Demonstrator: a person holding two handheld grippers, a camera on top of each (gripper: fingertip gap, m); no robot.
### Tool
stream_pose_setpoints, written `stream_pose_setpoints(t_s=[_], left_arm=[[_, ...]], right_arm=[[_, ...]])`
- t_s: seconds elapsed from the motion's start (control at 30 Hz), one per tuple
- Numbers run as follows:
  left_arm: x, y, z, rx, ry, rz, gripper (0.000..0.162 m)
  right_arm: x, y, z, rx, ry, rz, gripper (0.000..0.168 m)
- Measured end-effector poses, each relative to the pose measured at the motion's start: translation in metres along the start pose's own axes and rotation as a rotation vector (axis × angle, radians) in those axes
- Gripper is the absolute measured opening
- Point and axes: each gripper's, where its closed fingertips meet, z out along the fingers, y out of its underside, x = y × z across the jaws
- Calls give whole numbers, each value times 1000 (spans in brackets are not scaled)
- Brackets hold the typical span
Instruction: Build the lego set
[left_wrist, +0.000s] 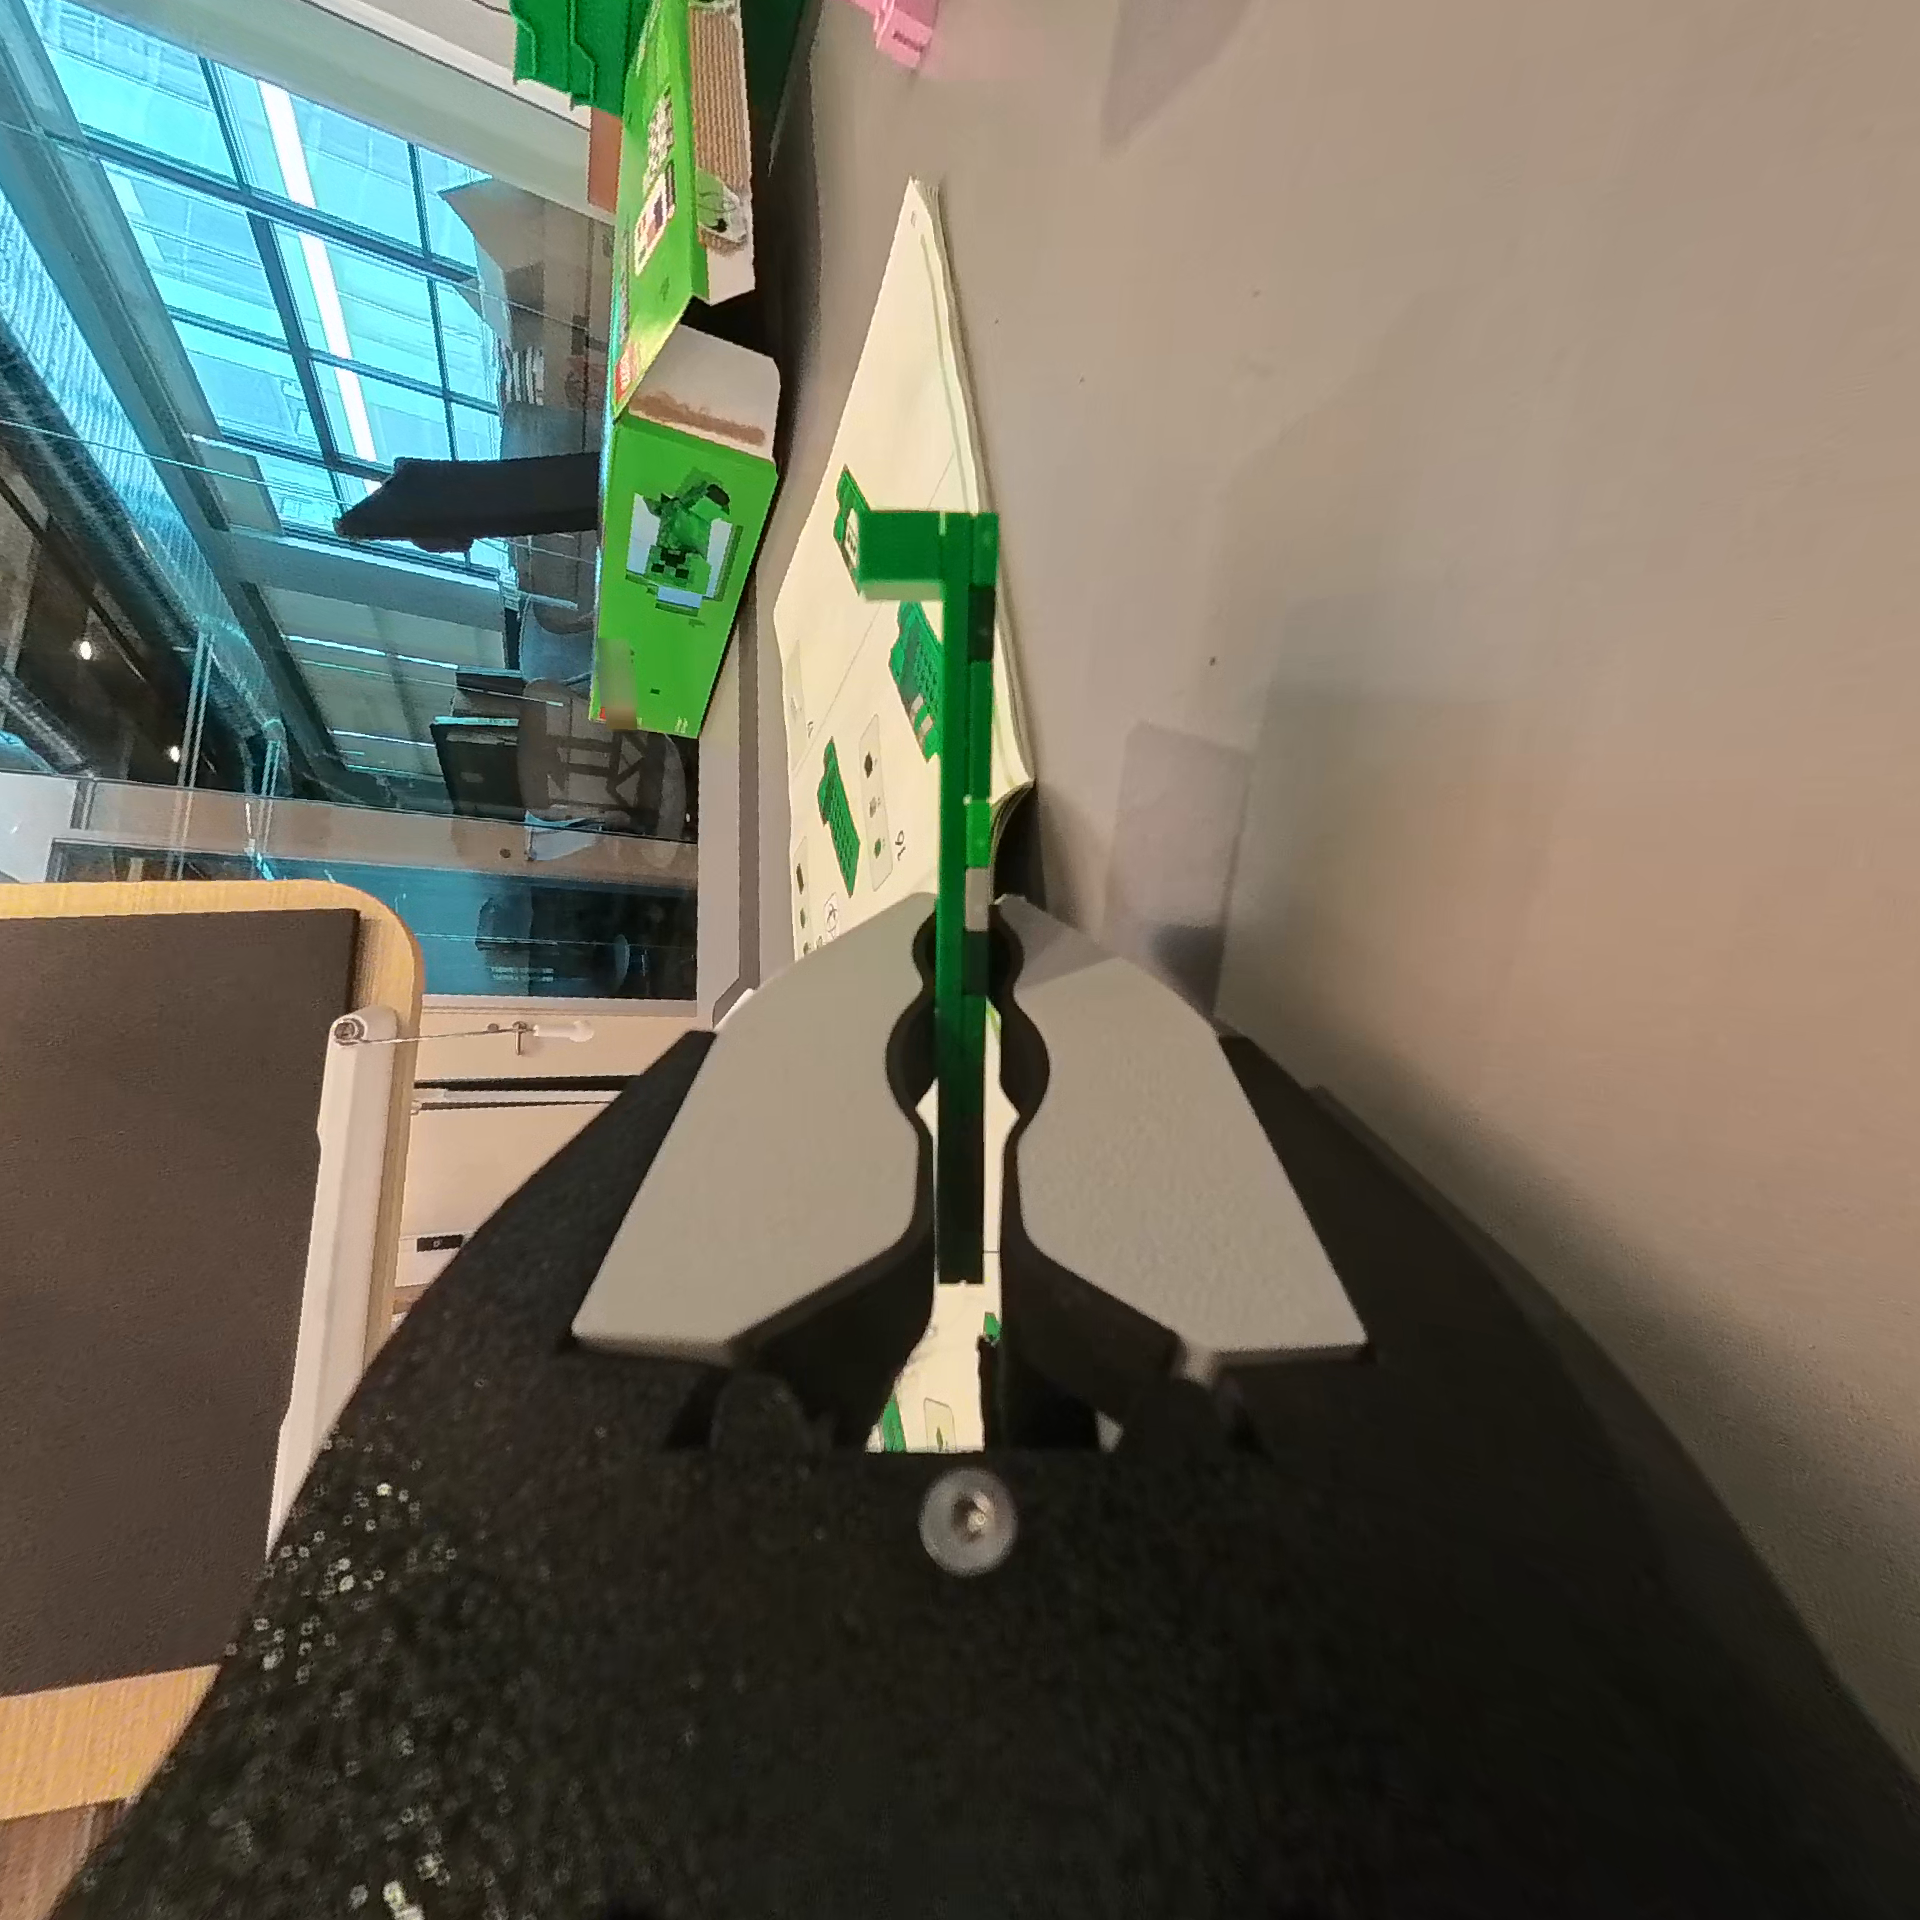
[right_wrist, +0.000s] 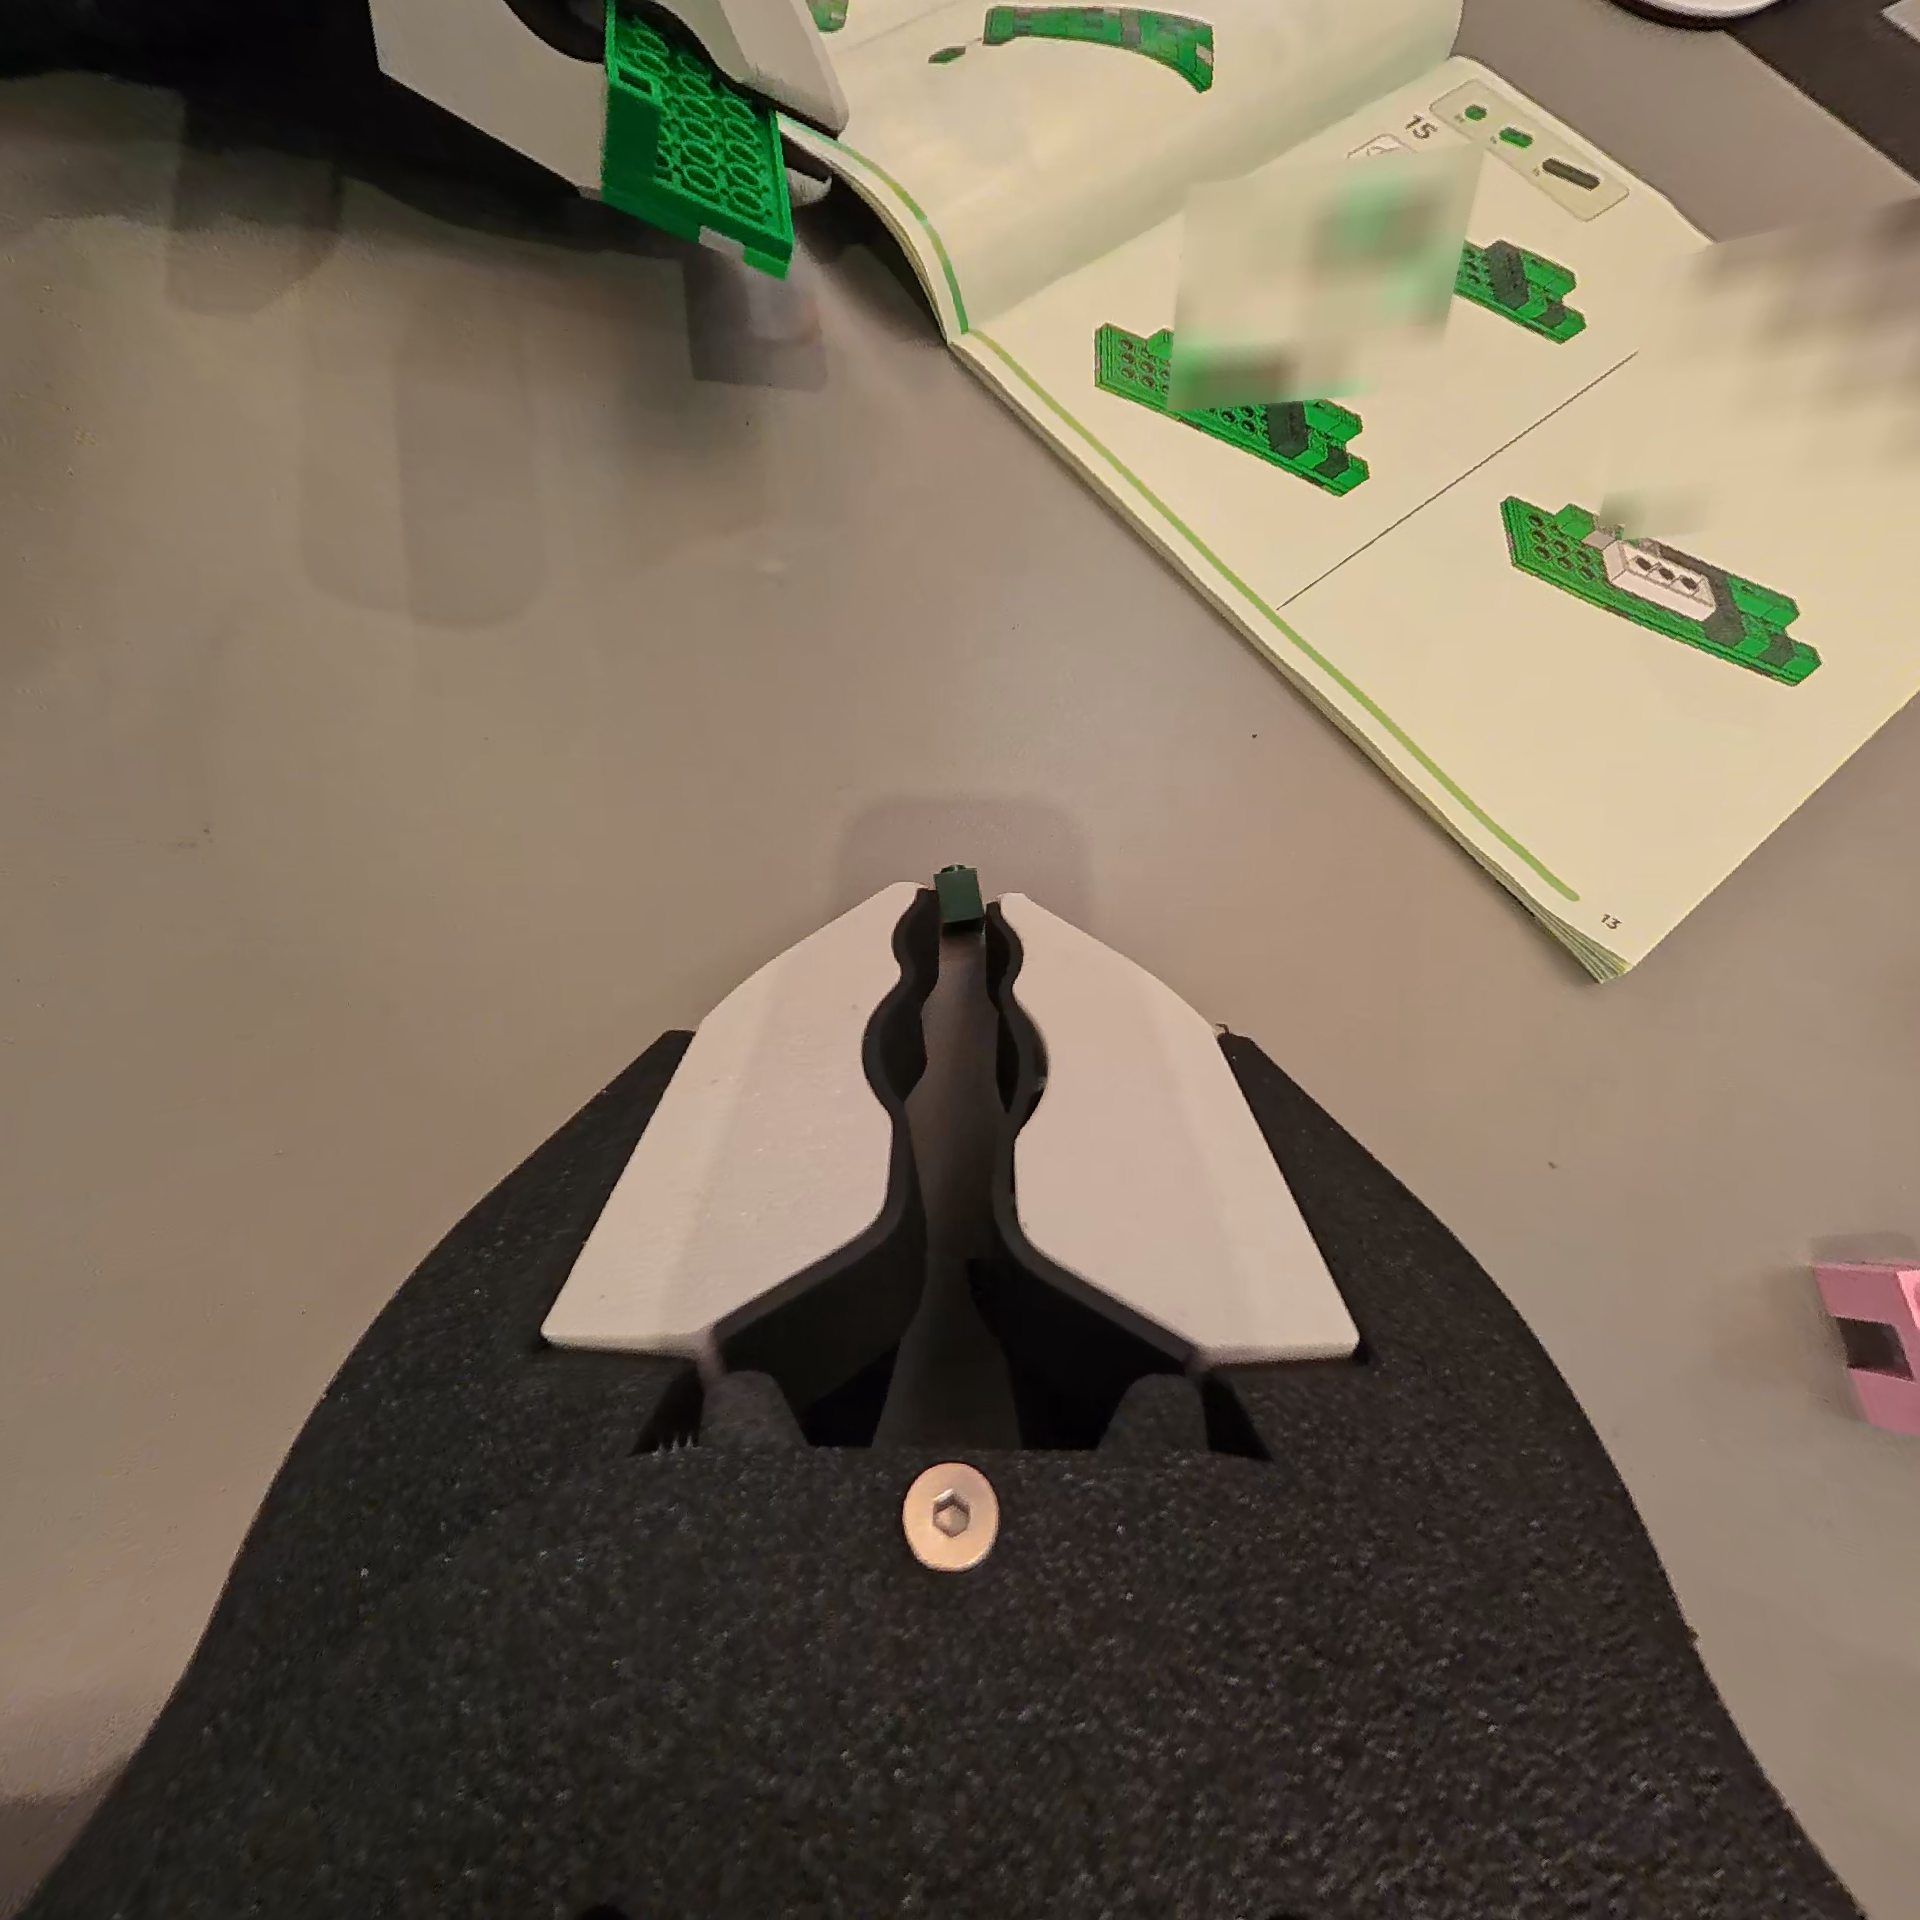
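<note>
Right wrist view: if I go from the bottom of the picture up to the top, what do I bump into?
Right gripper holding a small dark green brick → bare grey table → green plate held in the left gripper.

The left gripper (left_wrist: 961, 935) is rolled onto its side, so the table stands upright along the right of its own view. Its two grey fingers (left_wrist: 769, 1132) are closed edge-on against a thin green plate assembly (left_wrist: 961, 831) that juts forward past the tips. In the right wrist view it shows at the top left, above the table. The right gripper (right_wrist: 958, 904) sits level over the table, its fingertips (right_wrist: 862, 935) pinching a small dark green piece (right_wrist: 956, 896).
</note>
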Motion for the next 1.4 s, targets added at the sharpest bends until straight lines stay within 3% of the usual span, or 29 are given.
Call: stream_pose_setpoints(t_s=[1.4], left_arm=[[0,0,0,0,0,6,6]], right_arm=[[2,0,0,0,11,7,8]])
